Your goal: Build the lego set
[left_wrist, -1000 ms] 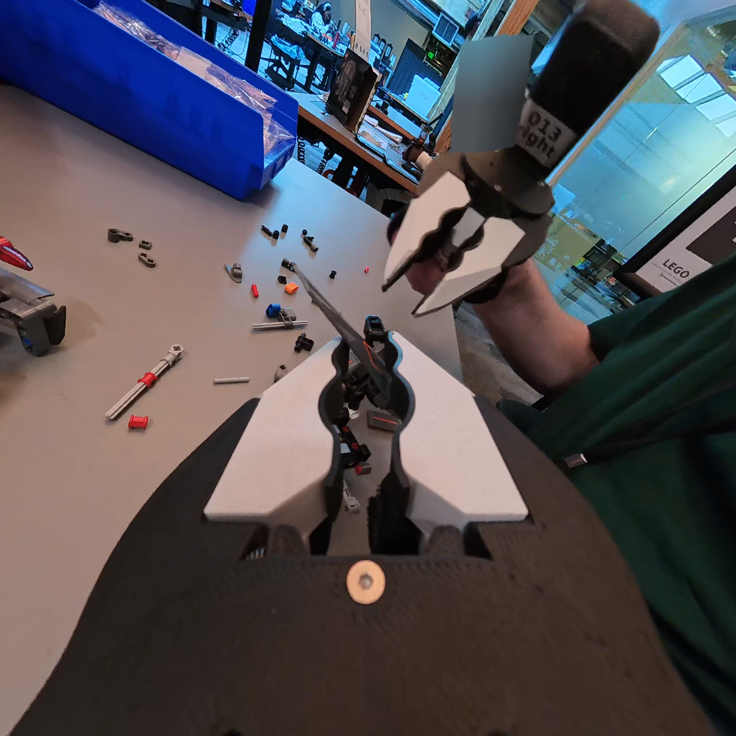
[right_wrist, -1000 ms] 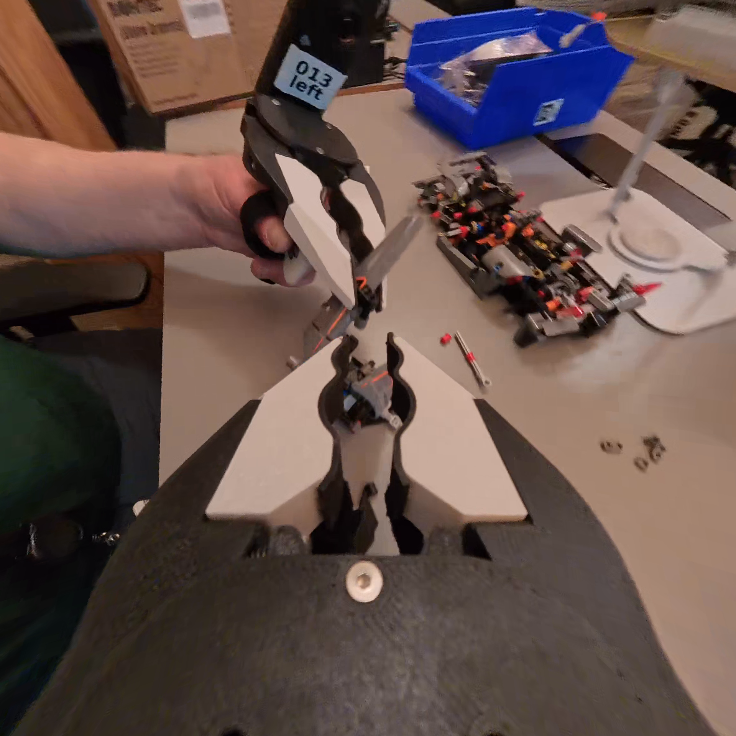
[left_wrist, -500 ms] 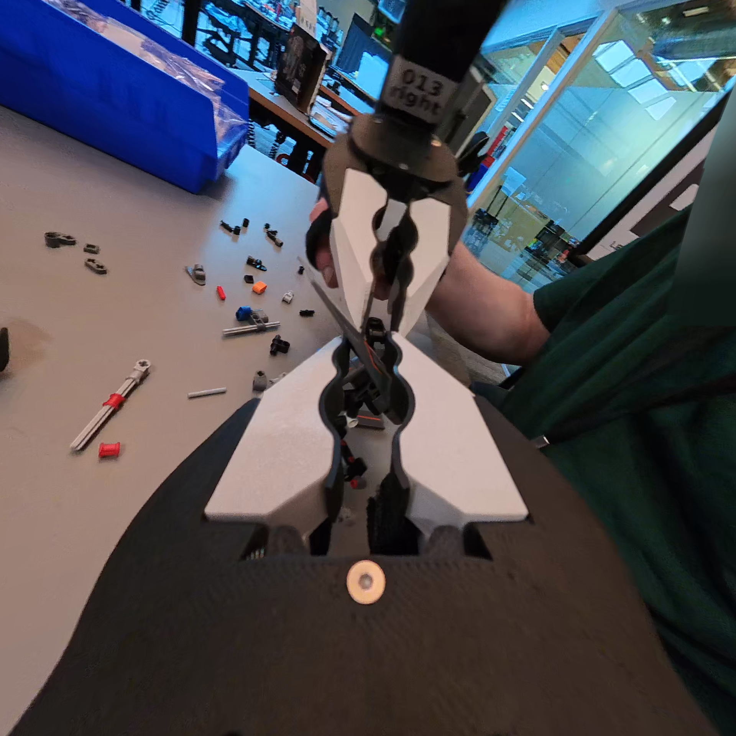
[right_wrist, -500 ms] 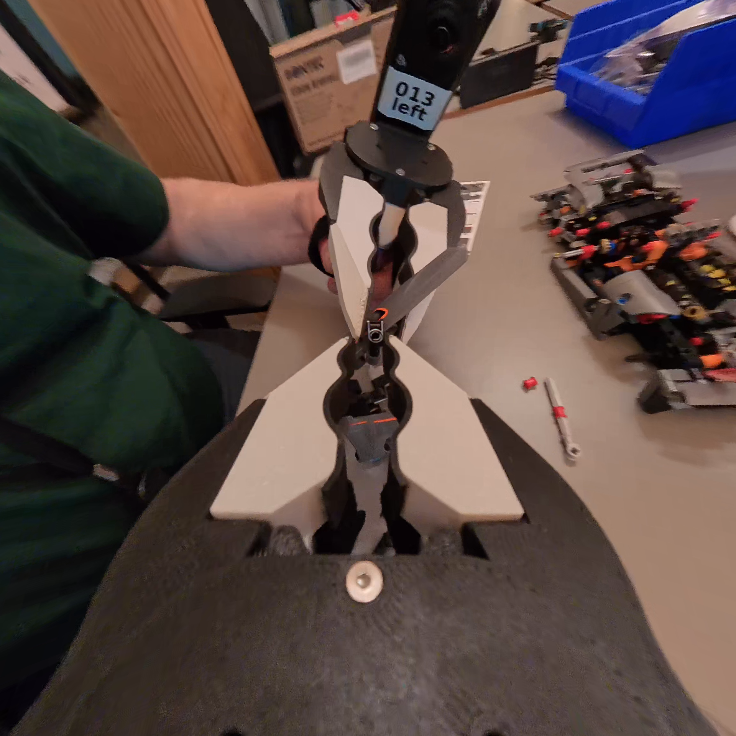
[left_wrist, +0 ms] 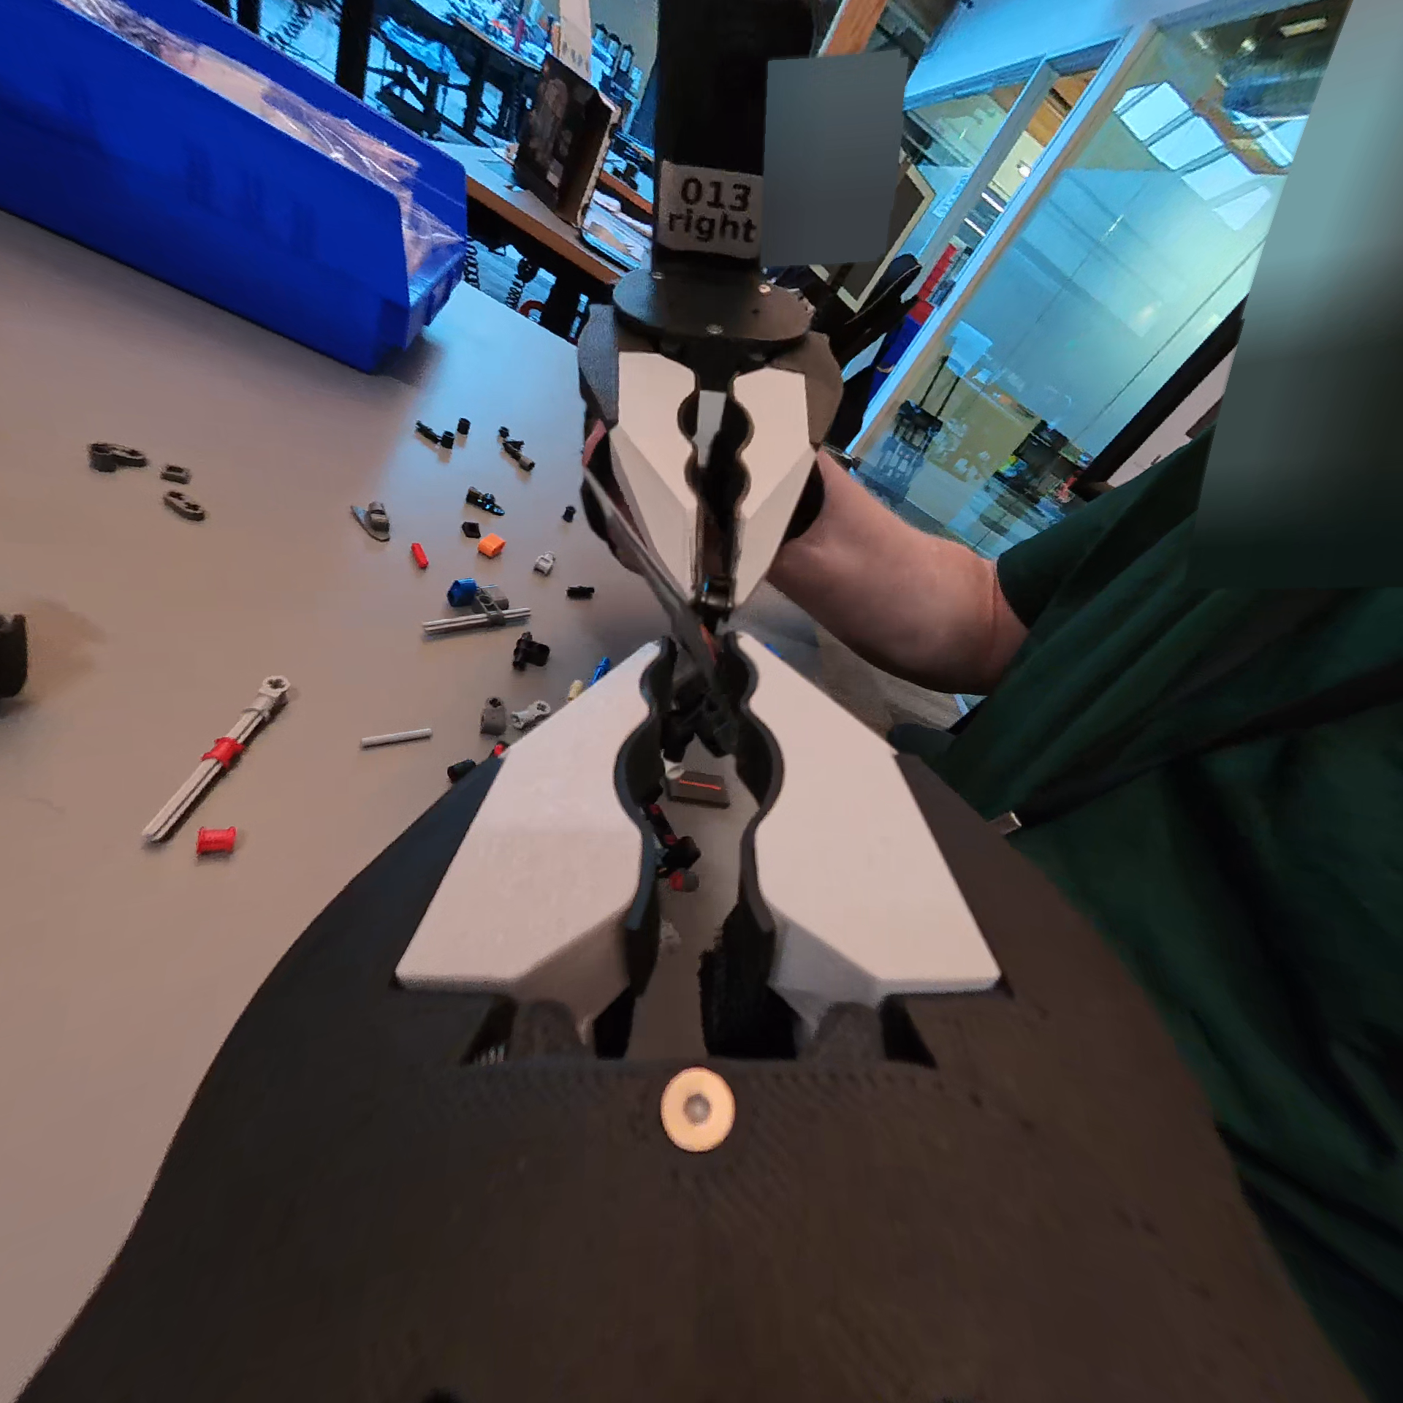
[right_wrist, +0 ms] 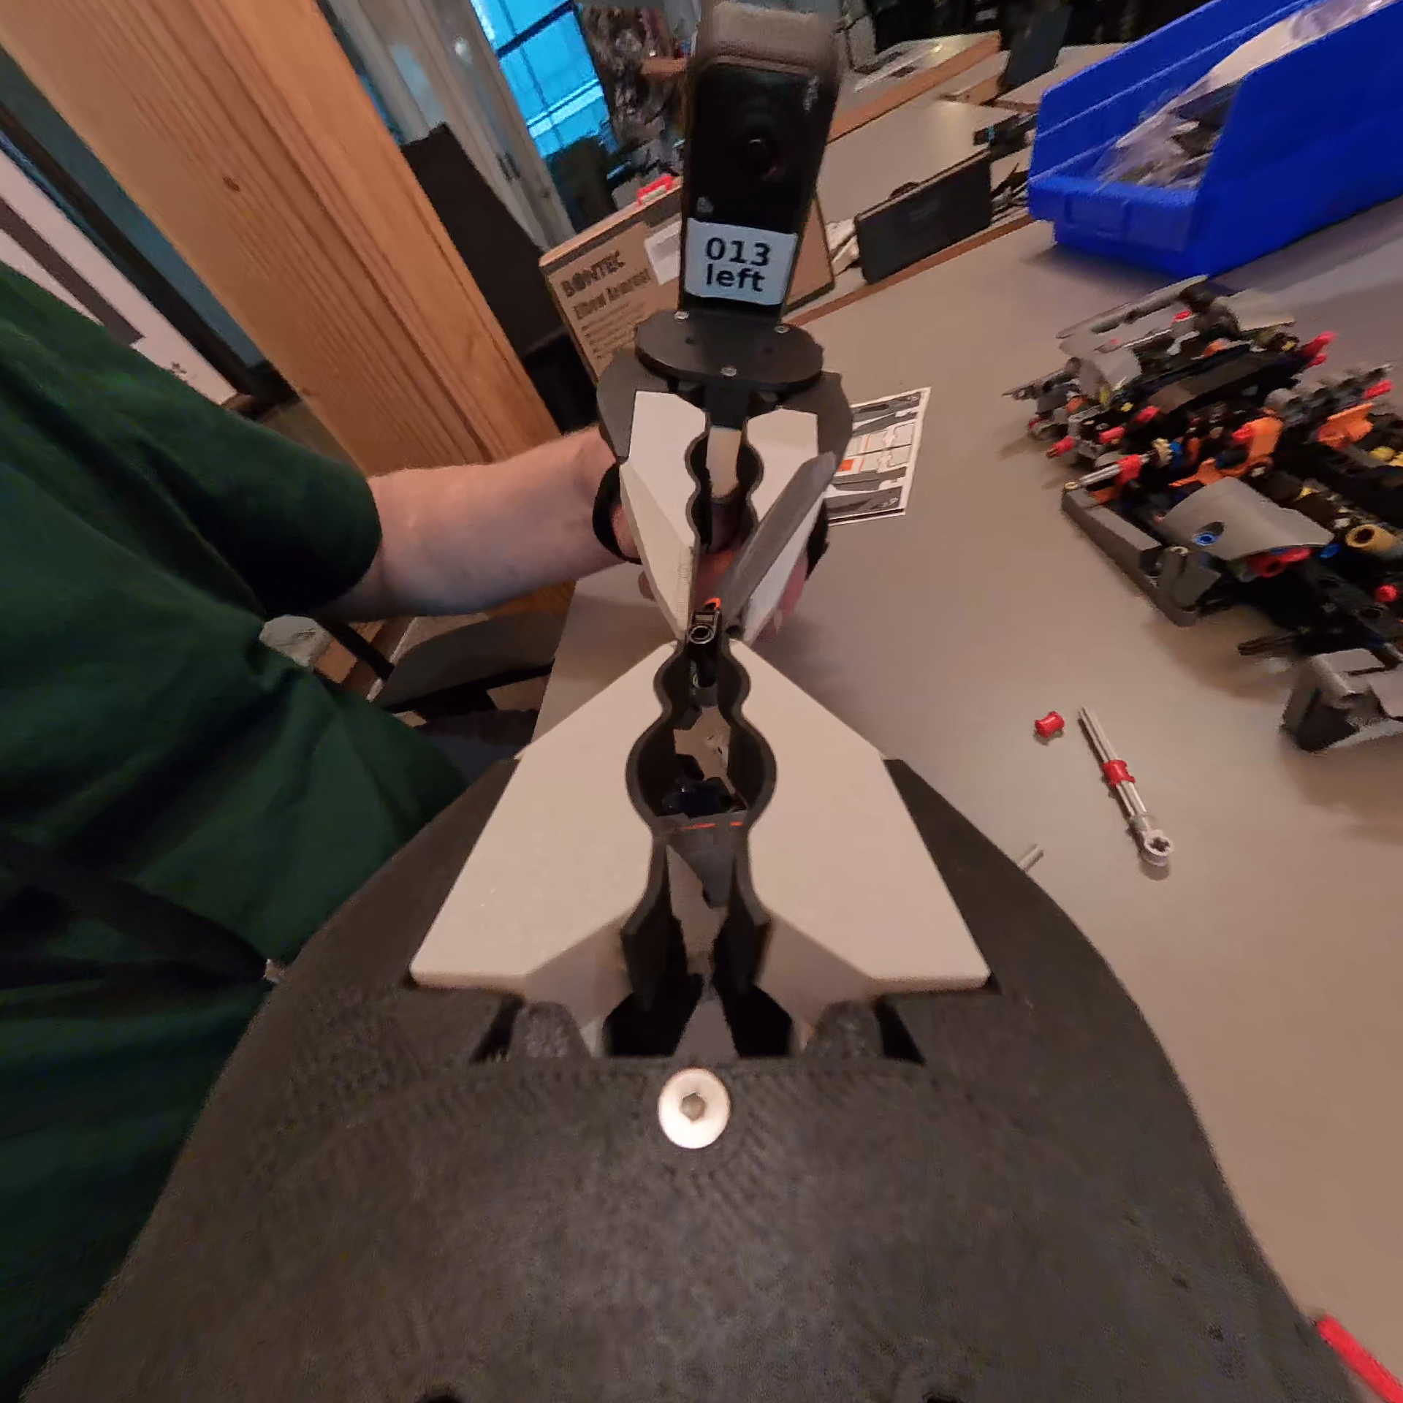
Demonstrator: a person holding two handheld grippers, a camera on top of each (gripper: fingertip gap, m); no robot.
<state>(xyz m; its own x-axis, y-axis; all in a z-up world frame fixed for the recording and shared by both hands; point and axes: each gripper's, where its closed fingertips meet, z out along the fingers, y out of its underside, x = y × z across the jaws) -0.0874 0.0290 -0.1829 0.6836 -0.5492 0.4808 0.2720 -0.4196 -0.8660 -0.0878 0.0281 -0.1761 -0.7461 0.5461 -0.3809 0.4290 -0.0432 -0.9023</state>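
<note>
Two hand-held tools meet tip to tip above the grey counter. The left tool is clamped on a small dark sub-assembly with orange accents, from which a long grey blade-shaped panel slants up and away. The right tool is closed on a second dark piece with an orange line. A black connector with a round hole sits exactly between the two tips, along their shared axis, so the joining push likely runs straight along that line. Neither tool is nearer; both touch or nearly touch it. The tool fingers are matt, pale and faceted, with scalloped black inner pads. Loose pins, axles and a red bush lie scattered to the left. The partly built car chassis stands well apart.
</note>
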